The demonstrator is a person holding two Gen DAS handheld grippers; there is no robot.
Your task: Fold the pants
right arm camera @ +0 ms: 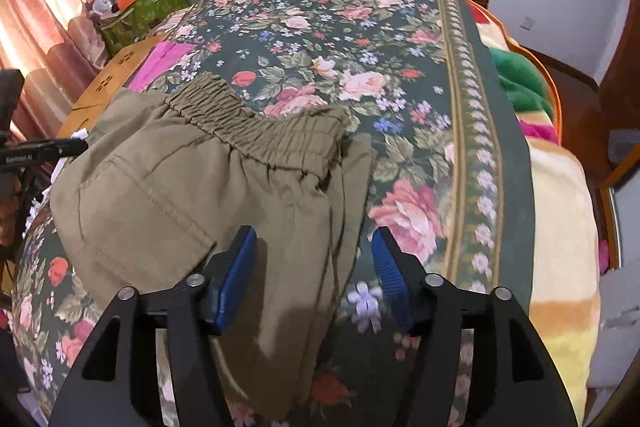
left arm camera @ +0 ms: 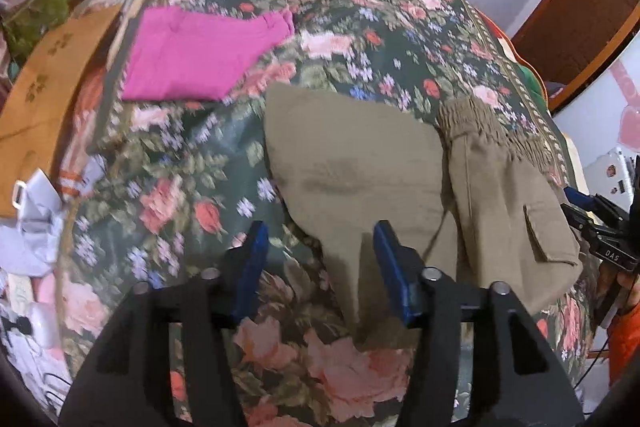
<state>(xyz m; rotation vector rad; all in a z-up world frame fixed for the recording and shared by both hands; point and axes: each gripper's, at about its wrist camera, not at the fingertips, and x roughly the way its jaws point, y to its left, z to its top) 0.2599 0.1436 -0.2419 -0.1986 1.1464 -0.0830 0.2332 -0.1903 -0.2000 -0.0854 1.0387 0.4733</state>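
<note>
My two grippers hang over the khaki pants (left arm camera: pixel 360 163) spread on the flowered bedspread (left arm camera: pixel 328 11), partly folded. My left gripper (left arm camera: pixel 318 247) stands about half open, empty, with a narrow tongue of the pants' cloth running between its blue pads and touching neither. My right gripper (right arm camera: pixel 314 251) is likewise half open and holds nothing; the side edge of the pants lies between its pads, with the elastic waistband (right arm camera: pixel 256 123) ahead of it and the pocket flap (right arm camera: pixel 148 195) ahead to its left. A folded pink garment (left arm camera: pixel 200 55) lies well ahead and to the left of my left gripper.

The risks, as I judge them: if either gripper closes too shallow it may pinch only the top layer, and the lower layer would drag and crease. If it closes too deep it could catch the bedspread with the pants and pull both up. Uneven lifts between the two sides would skew the fold.
</note>
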